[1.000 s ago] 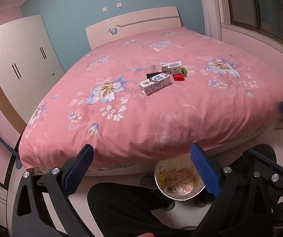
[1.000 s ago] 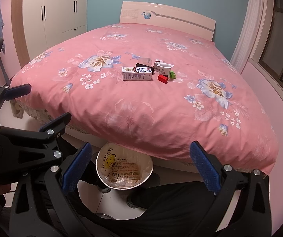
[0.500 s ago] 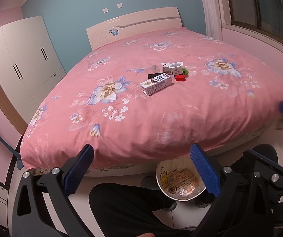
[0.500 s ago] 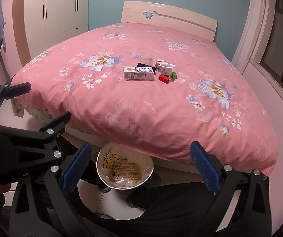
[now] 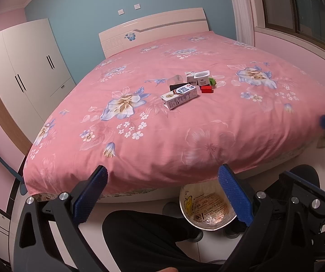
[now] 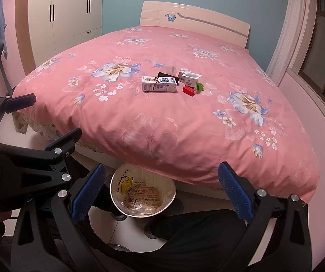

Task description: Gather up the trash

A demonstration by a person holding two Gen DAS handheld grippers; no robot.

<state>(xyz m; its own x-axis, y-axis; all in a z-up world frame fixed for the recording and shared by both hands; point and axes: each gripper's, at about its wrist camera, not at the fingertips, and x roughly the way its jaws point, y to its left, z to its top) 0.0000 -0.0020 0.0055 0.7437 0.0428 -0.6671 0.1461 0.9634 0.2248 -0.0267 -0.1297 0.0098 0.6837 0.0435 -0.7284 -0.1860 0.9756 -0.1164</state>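
Both my grippers, left gripper (image 5: pixel 162 195) and right gripper (image 6: pixel 161 191), hang empty w/ jaws wide apart. Milk carton (image 6: pixel 159 84) lies flat mid-bed (image 6: pixel 208 122), bin (image 6: pixel 142 193) on the floor below. Carton's prob light, crushable; I'd pinch across its narrow sides.

The near half of the bed (image 6: pixel 153 122) lies bare, so a claw could cross it to the litter. The carton (image 6: pixel 159 84) lies across the near side of the cluster, the red block (image 6: pixel 188 90) just right of it, the cup (image 6: pixel 188 77) behind. The bin (image 6: pixel 143 195) on the floor sits partly under the quilt's overhang, between the person's legs (image 6: pixel 196 231).
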